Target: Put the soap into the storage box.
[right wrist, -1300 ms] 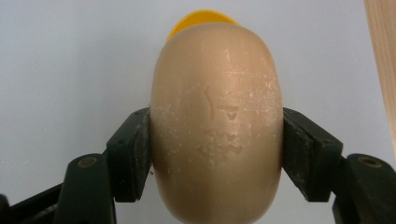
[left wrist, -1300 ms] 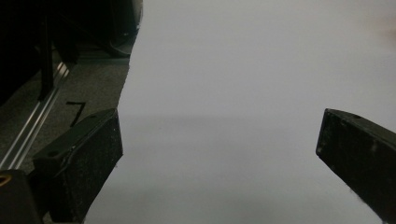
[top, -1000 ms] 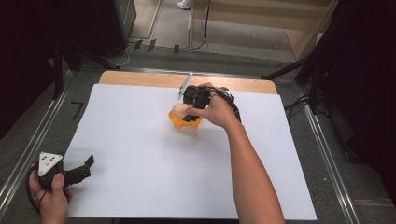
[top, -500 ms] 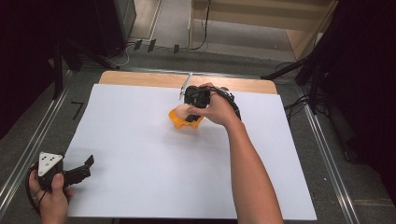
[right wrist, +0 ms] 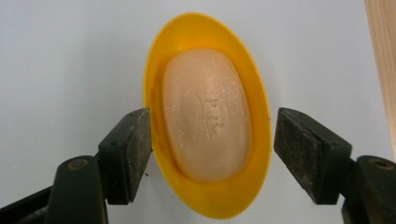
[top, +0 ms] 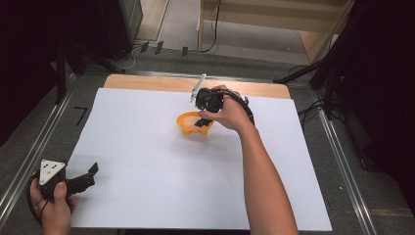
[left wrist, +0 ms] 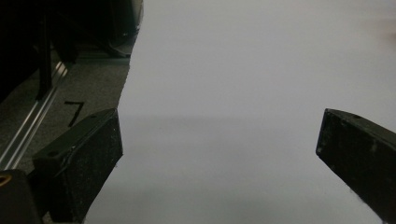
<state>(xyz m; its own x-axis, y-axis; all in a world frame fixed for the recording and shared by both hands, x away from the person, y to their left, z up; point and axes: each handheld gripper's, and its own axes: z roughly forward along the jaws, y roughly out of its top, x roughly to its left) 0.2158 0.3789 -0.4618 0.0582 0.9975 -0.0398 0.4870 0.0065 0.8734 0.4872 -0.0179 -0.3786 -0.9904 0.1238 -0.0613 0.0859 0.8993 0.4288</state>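
Right gripper view: right tool (right wrist: 212, 140) straddles dish (right wrist: 208, 28); its jaws have just opened.

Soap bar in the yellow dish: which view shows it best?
Right gripper view: the soap bar lies full-face in the yellow dish, its embossed mark visible. In the high view the right hand-held gripper covers it. The left gripper view faces white paper.

High overview (two close views) above table (top: 147, 161)

White sheet (top: 147, 161), wooden tabletop (top: 147, 82), floor cables (top: 215, 29)
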